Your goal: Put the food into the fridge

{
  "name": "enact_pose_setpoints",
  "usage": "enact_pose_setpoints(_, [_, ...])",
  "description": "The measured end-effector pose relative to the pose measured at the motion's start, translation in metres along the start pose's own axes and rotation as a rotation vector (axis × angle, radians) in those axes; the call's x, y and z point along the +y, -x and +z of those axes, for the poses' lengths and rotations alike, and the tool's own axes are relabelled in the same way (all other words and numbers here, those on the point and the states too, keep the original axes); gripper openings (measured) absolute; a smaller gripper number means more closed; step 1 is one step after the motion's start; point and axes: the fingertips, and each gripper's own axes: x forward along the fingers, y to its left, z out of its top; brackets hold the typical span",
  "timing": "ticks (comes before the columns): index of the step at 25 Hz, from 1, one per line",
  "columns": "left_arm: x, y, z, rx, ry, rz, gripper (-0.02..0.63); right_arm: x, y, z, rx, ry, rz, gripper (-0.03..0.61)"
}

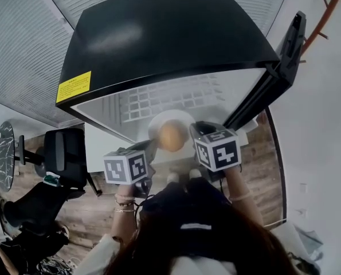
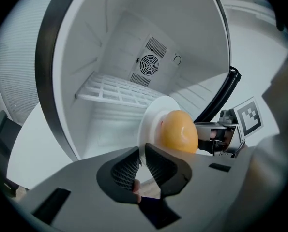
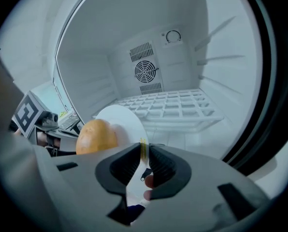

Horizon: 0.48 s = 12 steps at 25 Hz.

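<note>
as the left gripper (image 2: 141,151) and right gripper (image 3: 144,149) each pinch the plate (image 2: 151,116) rim, orange food (image 2: 178,130) between them, the carry-in looks underway, next needing a level slide onto the fridge shelf (image 2: 115,92) ahead.

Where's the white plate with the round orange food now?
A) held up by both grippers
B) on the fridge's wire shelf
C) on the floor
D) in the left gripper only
A: the left gripper and right gripper each pinch the plate by its rim, not resting on the wire shelf.
</note>
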Motion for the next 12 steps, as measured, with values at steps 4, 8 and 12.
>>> enact_pose_setpoints(4, [-0.003, 0.0, 0.011, -0.02, 0.006, -0.002, 0.043, -0.004, 0.002, 0.013, -0.018, 0.001, 0.001, 0.056])
enact_pose_setpoints(8, [-0.002, -0.001, 0.023, -0.036, 0.014, 0.008, 0.043, -0.005, 0.001, 0.024, -0.038, 0.006, 0.0, 0.055])
enact_pose_setpoints(12, [0.0, -0.001, 0.033, -0.055, 0.028, 0.009, 0.044, -0.005, 0.0, 0.033, -0.059, 0.006, 0.001, 0.055])
